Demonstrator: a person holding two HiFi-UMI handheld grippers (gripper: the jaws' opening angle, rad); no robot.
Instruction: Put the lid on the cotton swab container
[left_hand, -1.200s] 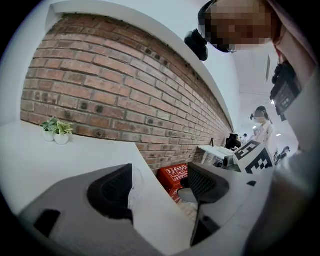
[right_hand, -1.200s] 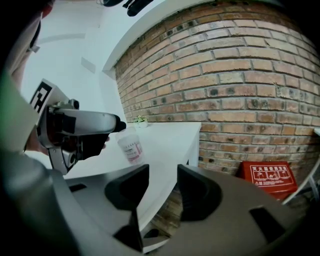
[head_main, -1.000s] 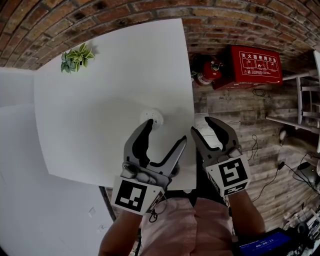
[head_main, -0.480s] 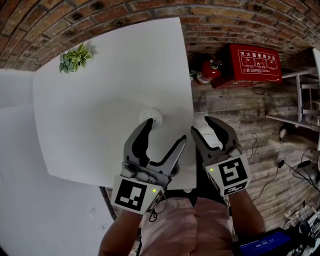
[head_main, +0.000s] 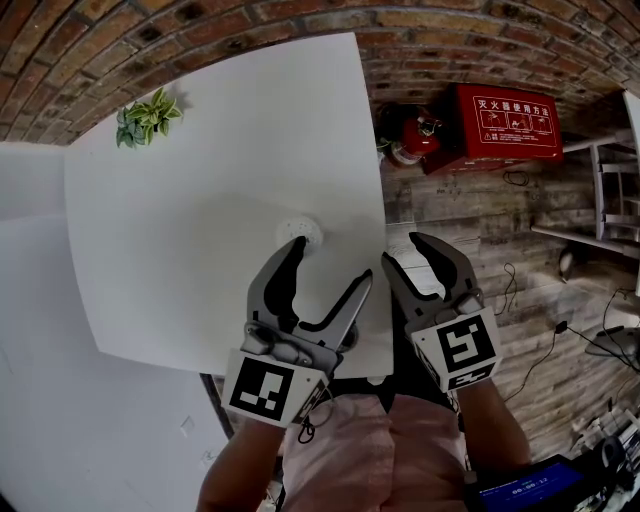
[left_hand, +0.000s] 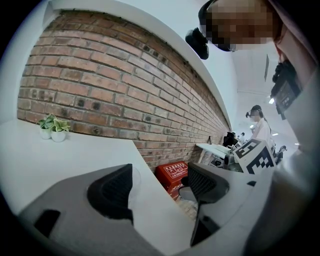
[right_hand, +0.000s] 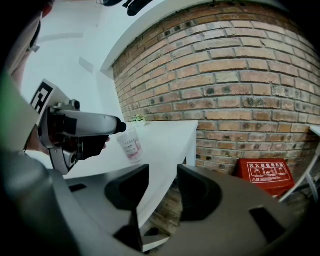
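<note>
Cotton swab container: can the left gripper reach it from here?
Probably yes. The left gripper is open and empty, the container stands just past its left jaw tip on the table, and nothing lies between; it needs a slight leftward shift.

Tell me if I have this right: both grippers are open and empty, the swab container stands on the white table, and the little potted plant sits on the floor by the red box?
Not quite. The potted plant stands on the white table, at its far corner, not on the floor by the red box; the head view shows it. The rest is right.
</note>
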